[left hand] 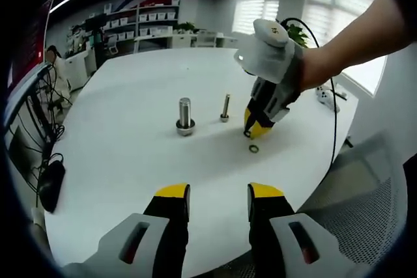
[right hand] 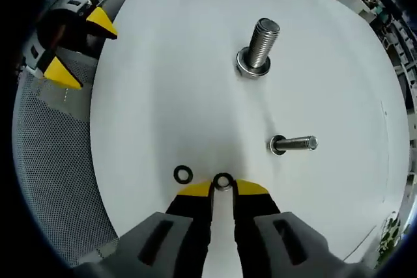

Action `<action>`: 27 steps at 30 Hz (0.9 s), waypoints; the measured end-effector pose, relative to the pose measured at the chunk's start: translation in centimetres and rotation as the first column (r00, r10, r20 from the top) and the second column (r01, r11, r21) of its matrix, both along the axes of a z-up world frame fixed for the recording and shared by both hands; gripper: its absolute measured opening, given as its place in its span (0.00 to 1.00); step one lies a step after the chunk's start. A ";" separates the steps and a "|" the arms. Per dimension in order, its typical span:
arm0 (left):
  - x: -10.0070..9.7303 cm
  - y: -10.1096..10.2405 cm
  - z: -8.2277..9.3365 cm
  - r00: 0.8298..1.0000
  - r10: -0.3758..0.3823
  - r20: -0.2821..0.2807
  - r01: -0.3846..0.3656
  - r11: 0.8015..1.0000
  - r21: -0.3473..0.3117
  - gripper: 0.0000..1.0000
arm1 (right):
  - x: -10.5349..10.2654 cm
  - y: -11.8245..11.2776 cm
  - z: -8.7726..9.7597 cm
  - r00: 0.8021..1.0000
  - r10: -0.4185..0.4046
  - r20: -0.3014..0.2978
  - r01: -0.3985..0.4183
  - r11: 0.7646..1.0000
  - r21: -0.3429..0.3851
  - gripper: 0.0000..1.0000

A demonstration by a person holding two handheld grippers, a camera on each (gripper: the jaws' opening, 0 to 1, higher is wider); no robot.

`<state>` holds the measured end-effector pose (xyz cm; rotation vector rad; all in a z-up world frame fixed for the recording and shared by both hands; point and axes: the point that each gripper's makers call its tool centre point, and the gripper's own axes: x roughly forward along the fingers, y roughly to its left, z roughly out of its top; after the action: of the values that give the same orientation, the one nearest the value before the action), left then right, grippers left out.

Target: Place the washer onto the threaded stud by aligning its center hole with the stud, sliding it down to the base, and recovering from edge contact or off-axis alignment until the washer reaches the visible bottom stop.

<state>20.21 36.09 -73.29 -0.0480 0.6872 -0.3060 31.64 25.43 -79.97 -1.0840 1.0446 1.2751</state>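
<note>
On the white table [right hand: 163,83], right hand-held gripper [right hand: 223,188] pinching washer [right hand: 223,180] — second washer [right hand: 183,174] beside.

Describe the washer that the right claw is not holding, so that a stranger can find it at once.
Start at the round white table, where two threaded studs stand head down, the thick stud and the thin stud. The right claw grips one washer at its yellow tips. The free washer lies flat on the table just beside those tips, apart from them, away from the studs.
</note>
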 end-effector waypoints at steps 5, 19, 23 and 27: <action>0.0 0.1 0.1 1.000 0.002 0.002 -0.002 1.000 0.000 0.34 | 0.3 0.4 0.8 0.999 -0.035 0.006 0.035 0.999 0.035 0.13; 0.0 0.0 0.2 1.000 -0.004 0.006 0.004 1.000 -0.001 0.33 | 2.8 2.2 4.2 0.995 -0.090 0.038 0.085 0.990 0.116 0.13; 0.1 -0.1 0.3 1.000 -0.005 0.010 0.005 1.000 -0.004 0.33 | 3.5 2.3 4.9 0.993 -0.102 0.050 0.095 0.987 0.127 0.13; 0.1 0.0 0.3 1.000 -0.001 0.015 0.001 1.000 -0.008 0.33 | 4.4 2.4 5.7 0.991 -0.123 0.057 0.114 0.984 0.139 0.13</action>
<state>20.36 36.09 -72.97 -0.0529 0.6717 -0.3094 36.07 27.79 -74.28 -0.9404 0.9451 1.1891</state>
